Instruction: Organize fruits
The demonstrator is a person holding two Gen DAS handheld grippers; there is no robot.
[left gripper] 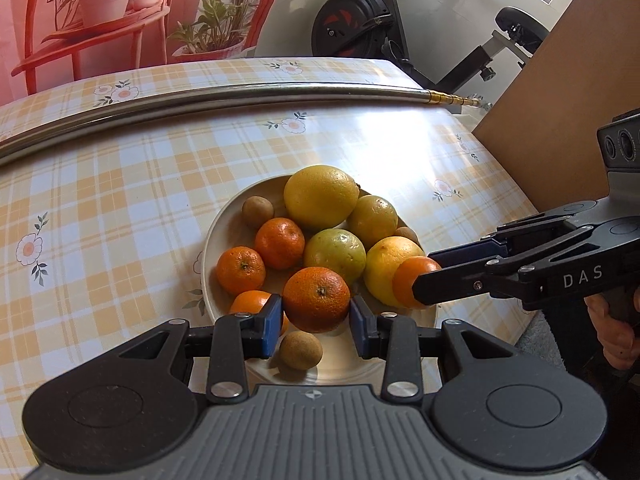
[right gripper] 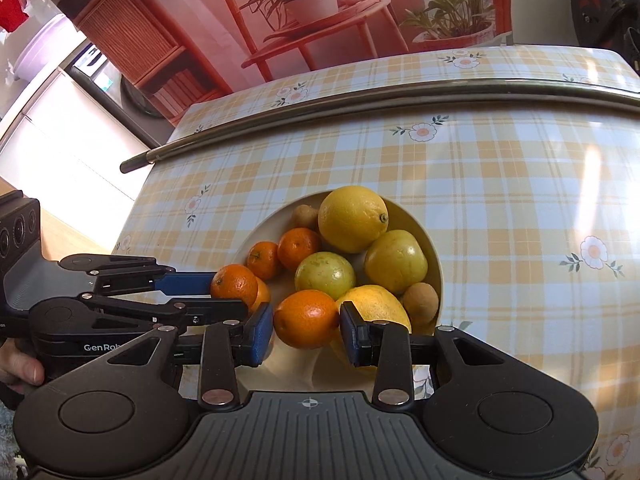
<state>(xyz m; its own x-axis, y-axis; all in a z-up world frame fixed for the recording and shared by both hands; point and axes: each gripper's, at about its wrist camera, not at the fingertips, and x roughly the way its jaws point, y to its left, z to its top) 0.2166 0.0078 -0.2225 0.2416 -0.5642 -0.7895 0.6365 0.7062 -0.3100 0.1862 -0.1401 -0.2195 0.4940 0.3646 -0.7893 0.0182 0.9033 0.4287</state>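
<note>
Above bowl [left gripper: 212, 248] near bench [left gripper: 120, 200] front edge: left hand-held gripper [left gripper: 316, 318] clenched on mandarin [left gripper: 316, 300]; right hand-held gripper [right gripper: 307, 328] clenched on second mandarin [right gripper: 306, 318].

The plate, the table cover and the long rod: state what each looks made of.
Plate: cream, smooth, slightly glossy, probably glazed ceramic, possibly melamine. Table cover: checked floral sheet with bright window glare, likely wipeable vinyl or oilcloth. Rod: silvery with a mirror streak, apparently polished metal, brass-coloured at one end.
</note>
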